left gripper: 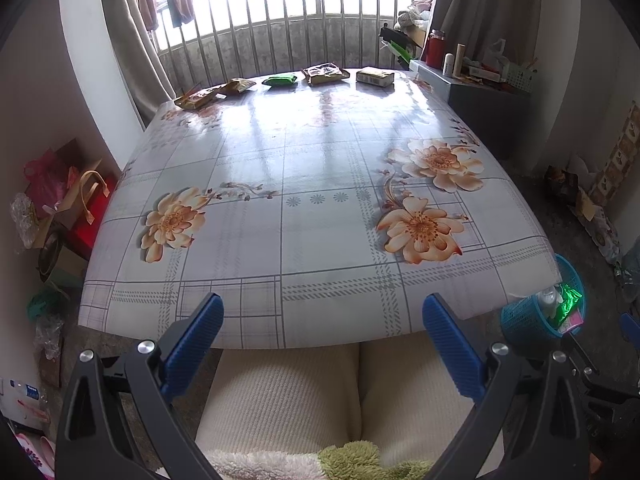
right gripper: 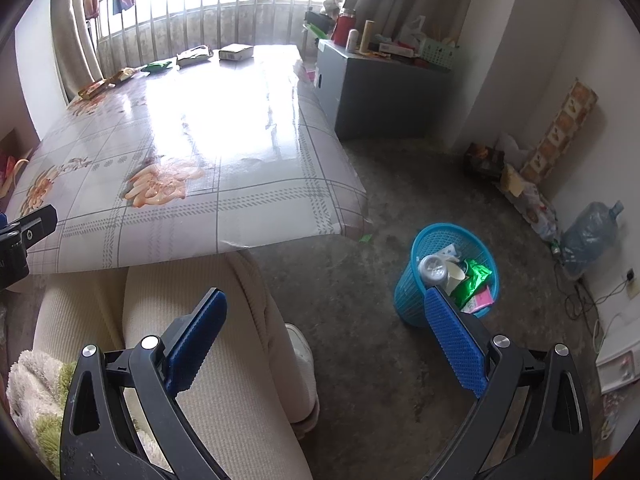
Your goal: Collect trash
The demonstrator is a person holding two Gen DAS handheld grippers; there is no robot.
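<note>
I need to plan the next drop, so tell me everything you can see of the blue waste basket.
The blue waste basket is a round, open-topped bin of perforated plastic mesh, standing upright on the bare concrete floor off the table's near right corner, apart from the table. It is about full: a white bottle, a paper cup, a shiny green wrapper and something pink show at the rim. Neither gripper touches it.

No print can be read anywhere: the markings on the flat pale cardboard box (left gripper: 375, 77), the crumpled yellow-brown snack wrappers (left gripper: 325, 74) and the green foil packet (left gripper: 281, 80) on the flowered table are too small and blurred.
</note>
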